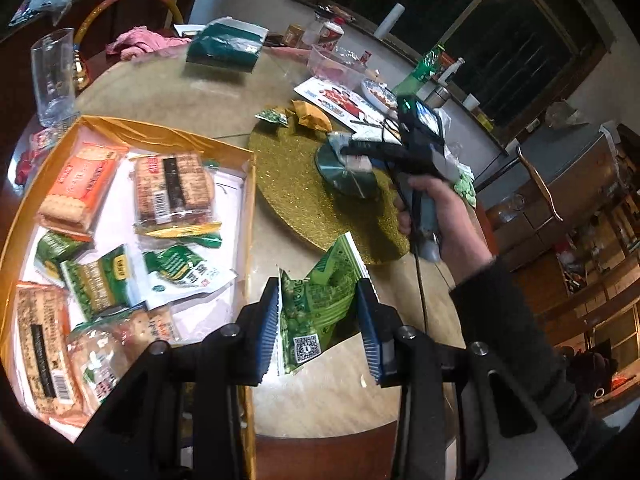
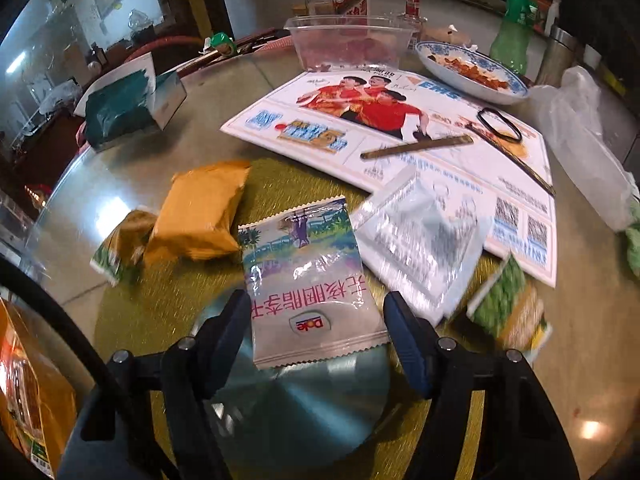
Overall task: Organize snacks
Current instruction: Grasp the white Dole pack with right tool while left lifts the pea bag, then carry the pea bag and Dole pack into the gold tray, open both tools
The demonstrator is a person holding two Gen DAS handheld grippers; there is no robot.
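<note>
My left gripper (image 1: 318, 320) has its jaws apart around a green snack packet (image 1: 320, 300) that lies between the pads beside the gold box (image 1: 248, 216). The box holds several cracker and green snack packs (image 1: 172, 188). My right gripper (image 2: 318, 336) is open around a silver Dole fruit packet (image 2: 308, 280) over a shiny disc (image 2: 304, 400) on the gold glitter mat (image 2: 160, 308). In the left wrist view the right gripper (image 1: 348, 156) hovers over that mat (image 1: 296, 196). An orange packet (image 2: 200, 212), a clear white packet (image 2: 420, 240) and a green packet (image 2: 504, 304) lie nearby.
A printed envelope (image 2: 384, 128), a blue-rimmed plate of food (image 2: 472, 72), a clear plastic tub (image 2: 348, 44), bottles (image 2: 512, 32) and a green box (image 2: 128, 108) crowd the far table. A glass (image 1: 54, 76) stands left of the gold box.
</note>
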